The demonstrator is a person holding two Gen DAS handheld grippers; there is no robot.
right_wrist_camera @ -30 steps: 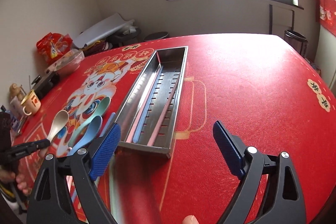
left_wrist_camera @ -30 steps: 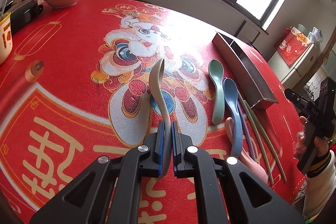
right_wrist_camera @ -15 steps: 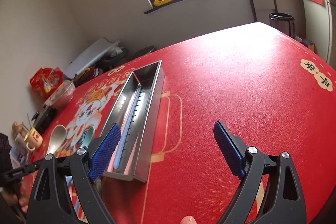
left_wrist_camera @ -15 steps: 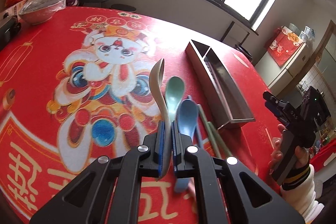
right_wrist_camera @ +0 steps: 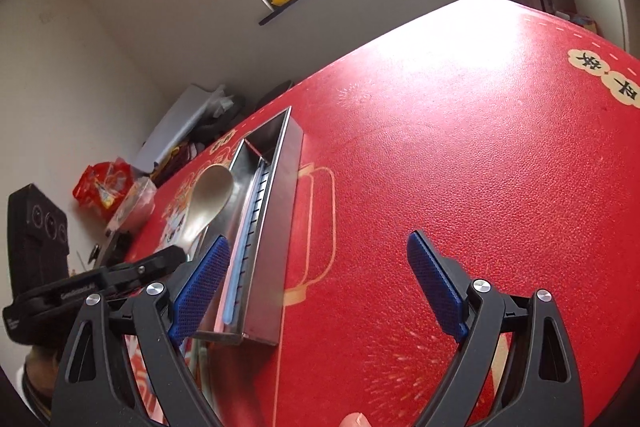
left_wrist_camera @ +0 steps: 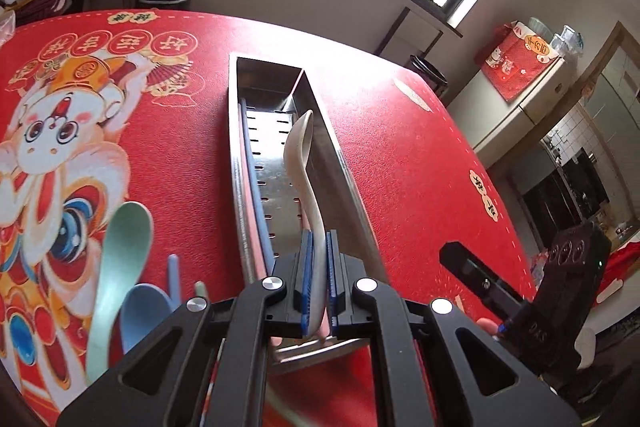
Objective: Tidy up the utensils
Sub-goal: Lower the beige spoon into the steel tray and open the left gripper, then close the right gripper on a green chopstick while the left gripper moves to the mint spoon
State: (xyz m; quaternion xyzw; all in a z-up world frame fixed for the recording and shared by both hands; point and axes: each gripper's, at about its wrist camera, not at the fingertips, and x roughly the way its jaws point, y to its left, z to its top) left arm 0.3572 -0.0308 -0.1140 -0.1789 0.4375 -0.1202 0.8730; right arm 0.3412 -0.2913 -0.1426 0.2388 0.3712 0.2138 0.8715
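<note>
My left gripper (left_wrist_camera: 318, 269) is shut on the handle of a cream spoon (left_wrist_camera: 301, 155), whose bowl hangs over the long steel tray (left_wrist_camera: 236, 131). Pink and blue chopsticks (left_wrist_camera: 256, 195) lie along the tray's left wall. On the red cloth to the left lie a green spoon (left_wrist_camera: 120, 251) and a blue spoon (left_wrist_camera: 142, 311). In the right wrist view the same cream spoon (right_wrist_camera: 210, 199) hovers above the tray (right_wrist_camera: 288, 163), held by the left gripper (right_wrist_camera: 176, 255). My right gripper (right_wrist_camera: 318, 287) stands open over bare cloth to the right of the tray, with nothing between its fingers.
A red printed tablecloth (left_wrist_camera: 400, 155) covers the round table. A covered bowl (right_wrist_camera: 134, 205) and a red snack bag (right_wrist_camera: 104, 183) sit at the far left edge. Loose chopstick ends (left_wrist_camera: 173, 279) lie beside the spoons. The right hand's gripper body (left_wrist_camera: 560, 291) is at the right.
My left gripper has carried the cream spoon rightward from over the rabbit print to above the steel tray. The right gripper has rolled, tilting its view, and stays open.
</note>
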